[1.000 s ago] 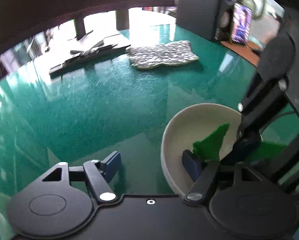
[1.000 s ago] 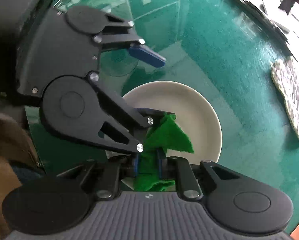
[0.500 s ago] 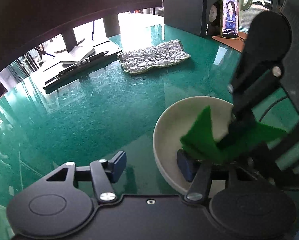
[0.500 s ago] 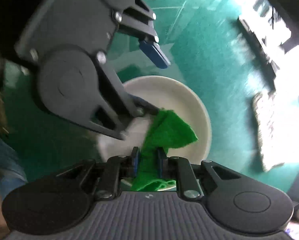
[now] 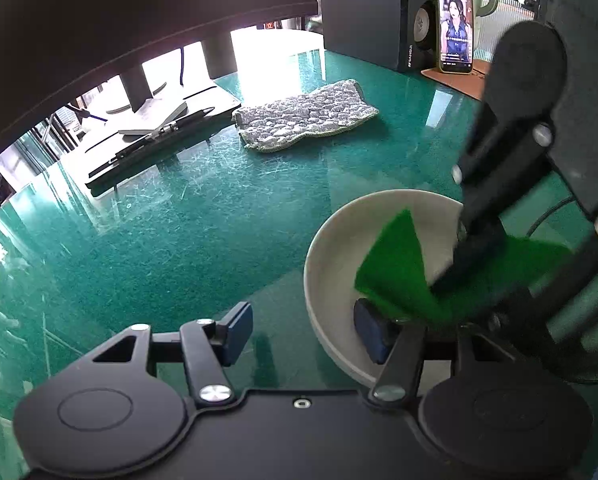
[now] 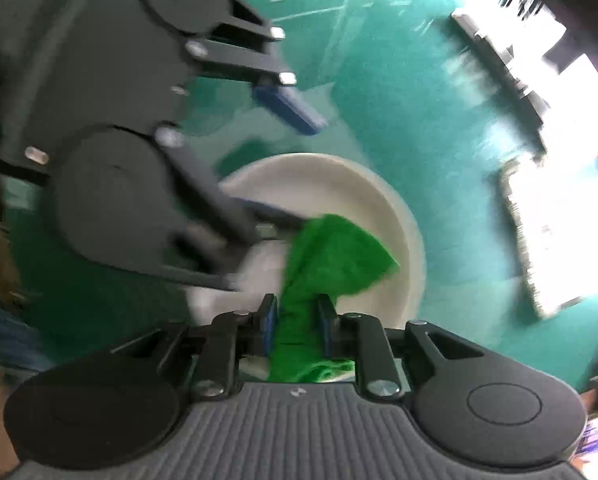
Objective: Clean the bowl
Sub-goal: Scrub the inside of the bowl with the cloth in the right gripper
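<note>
A white bowl (image 5: 331, 248) (image 6: 339, 184) stands on the green glass table (image 5: 179, 220). My left gripper (image 5: 305, 334) is open and straddles the bowl's near wall: one blue finger pad (image 5: 373, 336) sits inside, the other (image 5: 239, 332) outside. In the right wrist view the left gripper (image 6: 287, 160) reaches in from the upper left. My right gripper (image 6: 297, 312) is shut on a green cloth (image 6: 335, 256) (image 5: 395, 272), whose free end lies inside the bowl. The right wrist view is motion-blurred.
A grey textured cloth (image 5: 307, 120) lies farther back on the table. Behind it stand a black speaker (image 5: 363, 12) and a lit phone (image 5: 455, 32). A dark flat stand with a pen (image 5: 159, 140) sits at the back left under a monitor.
My right gripper has swept the green cloth around inside the bowl and tilted. The left gripper keeps its open straddle on the bowl wall, shifting only slightly.
</note>
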A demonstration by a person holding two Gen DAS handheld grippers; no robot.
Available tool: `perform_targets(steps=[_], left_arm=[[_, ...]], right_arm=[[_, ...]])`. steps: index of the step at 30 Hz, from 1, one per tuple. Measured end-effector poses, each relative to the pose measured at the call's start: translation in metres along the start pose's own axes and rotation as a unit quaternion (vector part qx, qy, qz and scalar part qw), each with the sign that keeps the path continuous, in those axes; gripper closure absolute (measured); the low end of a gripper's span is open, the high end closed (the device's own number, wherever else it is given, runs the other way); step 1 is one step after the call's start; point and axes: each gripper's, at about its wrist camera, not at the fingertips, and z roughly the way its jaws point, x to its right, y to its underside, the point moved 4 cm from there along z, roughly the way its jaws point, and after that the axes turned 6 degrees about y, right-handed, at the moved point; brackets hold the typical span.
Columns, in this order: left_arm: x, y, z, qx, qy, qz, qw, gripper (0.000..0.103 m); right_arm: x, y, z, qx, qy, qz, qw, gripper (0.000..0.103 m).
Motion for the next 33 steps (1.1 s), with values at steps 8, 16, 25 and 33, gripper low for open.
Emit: perform_targets(steps=[8,16,25,33], left_arm=[[0.003,-0.001,0.0,-0.001,-0.002,0.012,0.9999,0.047],[0.002,0.0,0.0,-0.001,-0.002,0.007,1.0,0.047],[0.005,-0.002,0.001,0.001,0.011,0.009,0.9999,0.046],[0.004,-0.001,0.002,0.004,0.004,0.012,0.9999,0.047]], right_arm=[[0.009,0.012,0.003,0.004,0.079,-0.107,0.991,0.084],[0.016,0.018,0.002,0.019,0.11,-0.102,0.989,0.084],[0.004,0.01,0.001,-0.016,0.004,-0.071,0.997,0.084],[0.014,-0.008,-0.003,0.054,0.128,-0.194,0.971,0.086]])
